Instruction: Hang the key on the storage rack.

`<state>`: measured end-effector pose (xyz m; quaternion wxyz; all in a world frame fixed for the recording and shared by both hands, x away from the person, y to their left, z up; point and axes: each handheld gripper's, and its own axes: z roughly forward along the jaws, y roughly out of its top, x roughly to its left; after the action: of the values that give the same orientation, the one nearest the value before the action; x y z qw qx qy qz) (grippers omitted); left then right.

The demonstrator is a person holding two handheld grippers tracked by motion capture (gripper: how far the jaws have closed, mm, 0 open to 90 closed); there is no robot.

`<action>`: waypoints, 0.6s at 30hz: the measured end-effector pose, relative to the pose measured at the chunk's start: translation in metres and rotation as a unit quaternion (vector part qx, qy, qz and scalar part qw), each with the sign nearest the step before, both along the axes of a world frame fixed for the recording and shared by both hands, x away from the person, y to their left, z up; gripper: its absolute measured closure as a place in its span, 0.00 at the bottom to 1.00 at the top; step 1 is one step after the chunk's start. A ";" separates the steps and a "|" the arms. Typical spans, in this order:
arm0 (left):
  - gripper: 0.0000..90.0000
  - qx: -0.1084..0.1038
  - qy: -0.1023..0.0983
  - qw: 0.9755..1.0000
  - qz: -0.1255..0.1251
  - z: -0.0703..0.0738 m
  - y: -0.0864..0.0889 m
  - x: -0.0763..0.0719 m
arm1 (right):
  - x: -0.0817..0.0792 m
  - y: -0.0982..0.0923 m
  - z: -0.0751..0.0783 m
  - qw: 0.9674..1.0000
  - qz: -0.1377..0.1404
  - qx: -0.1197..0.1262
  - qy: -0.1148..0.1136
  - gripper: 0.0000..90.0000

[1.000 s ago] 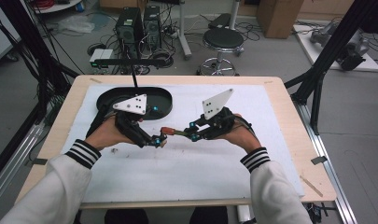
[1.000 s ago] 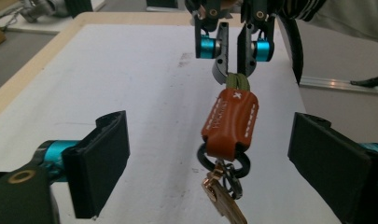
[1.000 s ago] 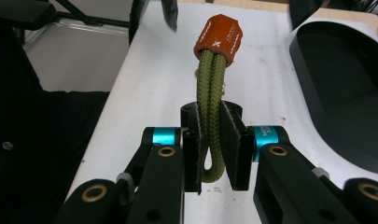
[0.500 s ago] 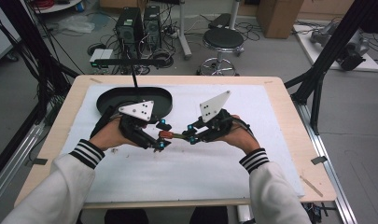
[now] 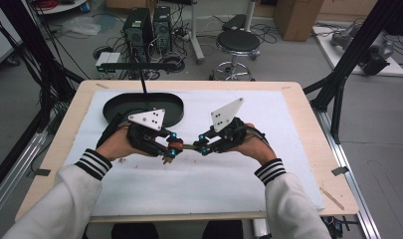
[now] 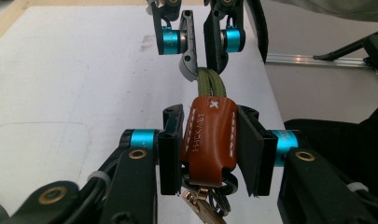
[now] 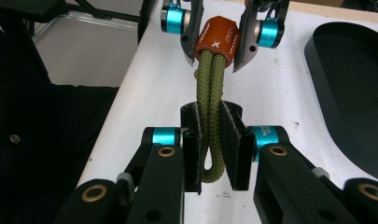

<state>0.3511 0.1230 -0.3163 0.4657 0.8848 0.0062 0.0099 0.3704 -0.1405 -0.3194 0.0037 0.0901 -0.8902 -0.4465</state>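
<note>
Item: keychain, olive cord loop (image 7: 210,93) with brown leather sleeve (image 6: 209,135), spanning left-right above the counter (image 5: 268,189). Your left hand-held gripper (image 6: 209,144) has just been closing onto the sleeve; your right hand-held gripper (image 7: 211,144) clamps the loop. Keys probably dangle below.

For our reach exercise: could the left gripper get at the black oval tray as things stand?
Probably not yet: the left gripper is shut on the brown leather keychain sleeve; the black oval tray lies unobstructed beside it.

Showing brown leather sleeve (image 6: 208,135) with white stitching, olive braided cord (image 7: 212,95), black tray (image 5: 142,107), striped cuffs (image 5: 93,163).
</note>
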 end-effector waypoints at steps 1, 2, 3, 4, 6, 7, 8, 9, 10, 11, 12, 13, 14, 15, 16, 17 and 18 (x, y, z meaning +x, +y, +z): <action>0.75 0.003 -0.002 1.000 -0.001 0.000 0.000 -0.001 | 0.000 0.000 0.000 1.000 0.000 0.000 0.000 0.88; 0.77 0.003 -0.002 1.000 -0.001 0.000 0.000 -0.001 | 0.000 0.000 0.000 1.000 0.000 -0.001 0.000 0.88; 0.78 0.003 -0.007 1.000 0.001 0.000 0.000 -0.002 | 0.000 0.000 0.000 1.000 -0.002 0.001 -0.001 0.88; 0.78 0.000 -0.009 1.000 0.003 0.001 0.000 -0.002 | 0.001 0.000 0.000 1.000 0.000 0.001 -0.001 0.88; 0.79 -0.002 -0.009 1.000 0.003 0.002 0.001 -0.003 | 0.001 0.000 0.000 1.000 0.000 0.005 0.001 0.87; 0.79 -0.002 -0.008 1.000 0.002 0.003 0.001 -0.003 | 0.001 0.000 0.000 1.000 0.002 0.008 0.004 0.85; 0.79 0.000 -0.011 1.000 0.004 0.003 0.002 -0.003 | 0.001 -0.001 -0.001 1.000 0.004 0.011 0.012 0.77; 0.79 -0.002 -0.011 1.000 0.009 0.003 0.002 -0.003 | 0.001 0.000 -0.002 1.000 0.002 0.019 0.017 0.54; 0.79 -0.003 -0.008 1.000 0.009 0.003 0.003 -0.002 | 0.000 0.001 -0.004 0.999 -0.014 0.026 0.022 0.31; 0.79 -0.006 -0.009 1.000 0.010 0.004 0.003 -0.002 | -0.001 0.002 -0.005 0.999 -0.036 0.024 0.014 0.18; 0.80 -0.005 -0.012 1.000 0.014 0.004 0.004 -0.001 | -0.002 0.003 -0.008 0.998 -0.054 0.023 0.007 0.08; 0.80 -0.004 -0.011 1.000 0.017 0.004 0.004 -0.001 | -0.003 0.004 -0.009 0.998 -0.066 0.022 0.002 0.00; 0.80 -0.005 -0.011 1.000 0.019 0.005 0.004 -0.001 | -0.003 0.004 -0.011 0.997 -0.072 0.024 0.005 0.00; 0.79 -0.007 -0.011 1.000 0.022 0.005 0.005 -0.002 | -0.003 0.004 -0.011 0.997 -0.076 0.030 0.008 0.00; 0.80 -0.006 -0.009 1.000 0.025 0.005 0.005 -0.001 | -0.002 0.003 -0.011 0.996 -0.083 0.036 0.013 0.00; 0.80 -0.005 -0.006 0.999 0.031 0.006 0.006 -0.001 | -0.002 0.001 -0.011 0.995 -0.088 0.040 0.014 0.00; 0.80 -0.003 -0.006 0.999 0.035 0.007 0.007 -0.001 | -0.002 -0.001 -0.011 0.994 -0.094 0.048 0.012 0.00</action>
<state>0.3501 0.1297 -0.3098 0.4676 0.8827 0.0340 0.0313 0.3687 -0.1415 -0.3306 -0.0321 0.0007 -0.8721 -0.4882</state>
